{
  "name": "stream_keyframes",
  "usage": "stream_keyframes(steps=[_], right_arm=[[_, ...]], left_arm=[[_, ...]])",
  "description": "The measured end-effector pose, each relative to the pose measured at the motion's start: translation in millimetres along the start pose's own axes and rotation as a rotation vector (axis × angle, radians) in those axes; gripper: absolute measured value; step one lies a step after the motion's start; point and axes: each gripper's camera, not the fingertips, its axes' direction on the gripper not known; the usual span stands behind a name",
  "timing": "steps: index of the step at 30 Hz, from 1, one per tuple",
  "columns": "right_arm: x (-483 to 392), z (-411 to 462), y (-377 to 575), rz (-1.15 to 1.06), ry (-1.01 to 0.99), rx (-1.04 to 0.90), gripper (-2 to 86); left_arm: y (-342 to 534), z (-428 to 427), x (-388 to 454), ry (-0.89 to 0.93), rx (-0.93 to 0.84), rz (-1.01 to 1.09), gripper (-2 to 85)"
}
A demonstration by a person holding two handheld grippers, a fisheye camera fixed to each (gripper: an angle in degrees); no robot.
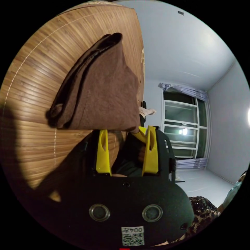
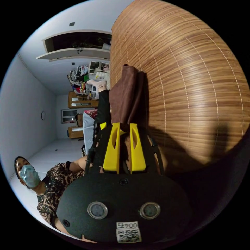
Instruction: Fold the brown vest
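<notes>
Left gripper view: vest (image 1: 104,88) already folded into thick bundle on bamboo mat (image 1: 33,86). Left claw (image 1: 126,135) at its edge, grip unclear. Right claw (image 2: 124,127) narrow, pinching vest (image 2: 125,96). Nearly done; release left.

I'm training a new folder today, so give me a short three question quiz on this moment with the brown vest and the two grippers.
1. True or false: the brown vest lies spread out flat in a single layer.
2. What kind of surface is under the vest: A) a slatted bamboo mat, B) a white sheet, C) a glass table?
3. In the right gripper view, what sits between the jaws of the right gripper?

Key
1. False: it is folded into a thick bundle, with stacked layers showing along one edge.
2. A.
3. The edge of the brown vest; the yellow jaws stand close together on either side of it.
</notes>
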Motion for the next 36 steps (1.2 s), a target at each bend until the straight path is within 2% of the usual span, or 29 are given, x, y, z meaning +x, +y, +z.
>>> stream_keyframes(steps=[3, 9, 12, 14, 19, 22, 25, 28, 36], right_arm=[[-14, 7, 31, 0.003, -0.012, 0.005, 6.5], [-39, 15, 95, 0.021, 0.011, 0.072, 7.1], [-41, 8, 129, 0.064, -0.069, 0.176, 11.9], [-40, 17, 150, 0.116, -0.086, 0.186, 19.2], [-45, 56, 186, 0.139, -0.148, 0.167, 22.9], [-49, 87, 211, 0.151, -0.18, 0.146, 21.4], [-66, 119, 237, 0.104, -0.222, 0.109, 15.0], [-101, 131, 275, 0.048, -0.127, 0.183, 8.1], [-209, 132, 385, -0.081, 0.168, 0.242, 6.6]], left_arm=[[-5, -15, -11, 0.011, 0.027, -0.021, 19.0], [-14, -40, -38, 0.039, 0.01, -0.124, 10.9], [-17, -55, -43, 0.117, -0.006, -0.147, 8.1], [-17, -65, -46, 0.156, -0.031, -0.145, 7.0], [-17, -77, -54, 0.213, -0.08, -0.153, 6.1], [-18, -85, -59, 0.226, -0.107, -0.155, 6.2], [-21, -94, -65, 0.232, -0.126, -0.145, 6.7], [-27, -102, -68, 0.242, -0.152, -0.125, 8.0], [-39, -102, -75, 0.355, -0.261, -0.074, 11.2]])
